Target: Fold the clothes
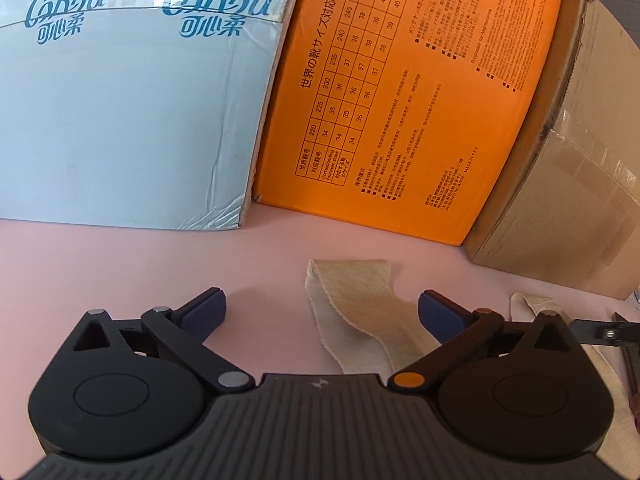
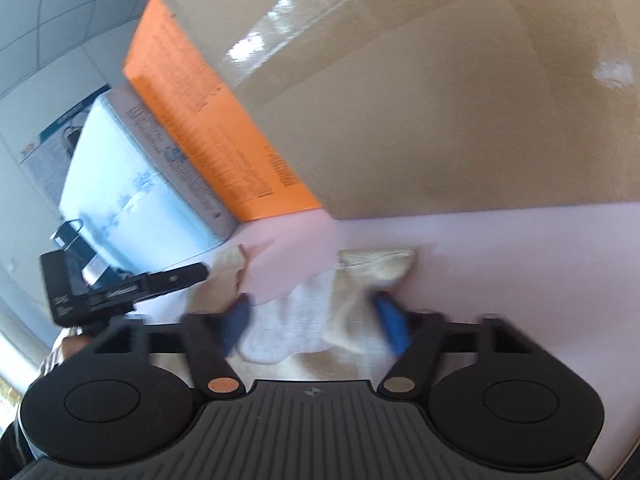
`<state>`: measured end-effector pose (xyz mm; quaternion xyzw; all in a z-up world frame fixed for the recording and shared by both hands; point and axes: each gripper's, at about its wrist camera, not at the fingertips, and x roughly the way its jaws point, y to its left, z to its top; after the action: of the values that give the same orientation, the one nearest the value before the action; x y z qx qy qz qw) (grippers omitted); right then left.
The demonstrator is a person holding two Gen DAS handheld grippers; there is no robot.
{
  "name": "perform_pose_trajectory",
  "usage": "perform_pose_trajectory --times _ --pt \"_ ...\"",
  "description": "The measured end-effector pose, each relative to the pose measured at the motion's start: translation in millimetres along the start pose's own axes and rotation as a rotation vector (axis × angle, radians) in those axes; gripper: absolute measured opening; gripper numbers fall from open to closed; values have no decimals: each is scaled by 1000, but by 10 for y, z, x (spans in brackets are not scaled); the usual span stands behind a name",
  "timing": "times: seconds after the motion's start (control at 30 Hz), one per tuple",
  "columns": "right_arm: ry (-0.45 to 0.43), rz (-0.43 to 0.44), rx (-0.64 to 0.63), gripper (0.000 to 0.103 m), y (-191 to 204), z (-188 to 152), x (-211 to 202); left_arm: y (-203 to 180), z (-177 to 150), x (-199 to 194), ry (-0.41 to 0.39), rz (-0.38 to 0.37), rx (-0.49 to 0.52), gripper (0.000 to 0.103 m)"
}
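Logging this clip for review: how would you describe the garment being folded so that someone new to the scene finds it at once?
Start at the orange box standing between a pale blue box and a brown carton on the pink tabletop. Just in front lies the cream garment, the only soft, limp thing there; everything else is rigid cardboard.

1. The right wrist view is motion-blurred; whether the right gripper [image 2: 314, 322] pinches the cream cloth [image 2: 352, 304] cannot be told.
2. The orange box [image 2: 224, 148] print is unreadable there.
3. The left gripper [image 1: 322, 314] body hides the cloth's near end.
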<state>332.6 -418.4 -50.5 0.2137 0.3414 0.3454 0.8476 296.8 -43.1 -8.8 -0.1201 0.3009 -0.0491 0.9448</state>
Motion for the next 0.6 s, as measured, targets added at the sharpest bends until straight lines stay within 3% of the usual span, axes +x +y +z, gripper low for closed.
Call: perform_pose_trajectory --times 0.03,0.13,0.47,0.6 --pt "7 -8 3 13 -1 0 26 0 1 -1 0 0 0 103" --pt "2 -28 -22 11 39 -4 54 -2 2 4 1 3 3 103" --pt "-279 103 146 9 -192 34 -139 -17 16 38 4 11 12 103" --pt "-283 66 134 17 -207 48 -160 -20 20 40 5 13 14 103"
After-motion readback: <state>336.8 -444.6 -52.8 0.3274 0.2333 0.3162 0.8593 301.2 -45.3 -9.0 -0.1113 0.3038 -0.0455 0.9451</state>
